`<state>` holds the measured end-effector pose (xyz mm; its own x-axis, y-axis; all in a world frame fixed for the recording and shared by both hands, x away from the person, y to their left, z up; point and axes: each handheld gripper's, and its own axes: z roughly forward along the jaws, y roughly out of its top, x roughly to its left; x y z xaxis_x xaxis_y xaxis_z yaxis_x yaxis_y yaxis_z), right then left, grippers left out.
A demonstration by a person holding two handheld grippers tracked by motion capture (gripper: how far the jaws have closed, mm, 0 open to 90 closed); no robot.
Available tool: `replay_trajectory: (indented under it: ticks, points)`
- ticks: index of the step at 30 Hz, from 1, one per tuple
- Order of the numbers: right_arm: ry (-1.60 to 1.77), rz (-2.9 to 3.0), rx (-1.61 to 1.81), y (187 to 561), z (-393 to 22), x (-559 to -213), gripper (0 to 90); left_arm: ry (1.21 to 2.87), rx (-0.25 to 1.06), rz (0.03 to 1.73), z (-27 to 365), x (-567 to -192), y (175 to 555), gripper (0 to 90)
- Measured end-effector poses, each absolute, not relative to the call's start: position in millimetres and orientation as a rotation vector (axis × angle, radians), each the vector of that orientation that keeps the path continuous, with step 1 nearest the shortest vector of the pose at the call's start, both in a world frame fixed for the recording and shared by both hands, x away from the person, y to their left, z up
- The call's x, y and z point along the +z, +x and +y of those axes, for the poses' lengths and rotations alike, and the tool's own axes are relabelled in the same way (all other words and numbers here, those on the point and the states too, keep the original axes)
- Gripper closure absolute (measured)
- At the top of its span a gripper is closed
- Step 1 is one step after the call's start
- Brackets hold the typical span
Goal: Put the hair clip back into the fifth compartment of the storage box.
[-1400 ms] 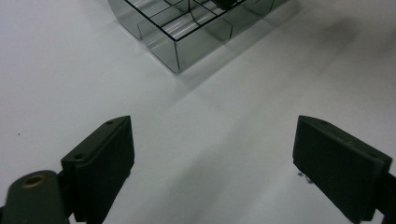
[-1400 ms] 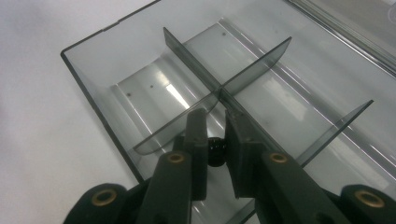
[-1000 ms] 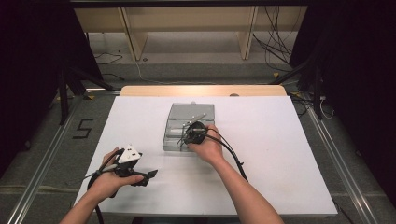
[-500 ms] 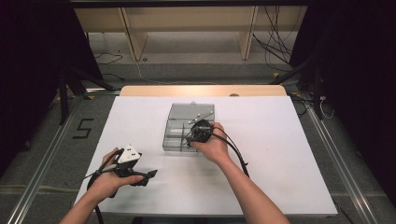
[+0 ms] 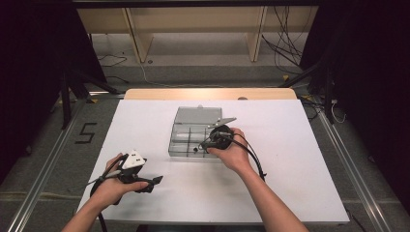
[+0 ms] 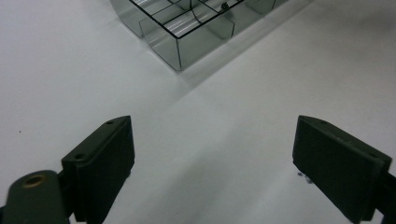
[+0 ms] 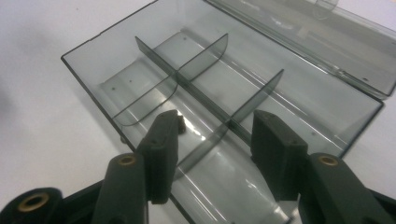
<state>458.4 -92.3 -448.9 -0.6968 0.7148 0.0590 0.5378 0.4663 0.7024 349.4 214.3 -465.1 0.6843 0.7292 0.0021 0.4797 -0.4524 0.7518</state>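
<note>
Smoky clear compartment box sits lid-open near the middle of the white bench, its lid laid back on the far side. At the left, near the front edge, the left gripper lies low over bare bench, held in the left hand; in the left gripper view its fingers are spread wide with nothing between them, and only a corner of the box shows, cut off by the top edge. To the right, the right hand holds the right gripper at the box's near right side. In the right gripper view its fingers are partly spread, straddling a short divider over a near compartment. A small dark thing lies by the left fingertip; what it is cannot be made out, nor whether the finger touches it.
</note>
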Motion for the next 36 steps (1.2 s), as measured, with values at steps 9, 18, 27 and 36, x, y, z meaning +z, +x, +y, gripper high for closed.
replay_trajectory:
  ticks: [9,18,27,36]
  points:
    - [1.108,2.439,1.12,449,-115,-445,46.8,2.135,0.426,0.927,215,-465,350,12.3]
    - [1.108,2.418,1.175,434,-134,-442,42.2,2.131,0.427,0.932,215,-465,349,12.4]
    - [1.119,2.375,1.237,414,-167,-440,36.8,2.128,0.427,0.936,216,-465,349,12.4]
    - [1.095,2.315,1.299,385,-202,-449,34.4,2.127,0.426,0.939,216,-464,349,12.4]
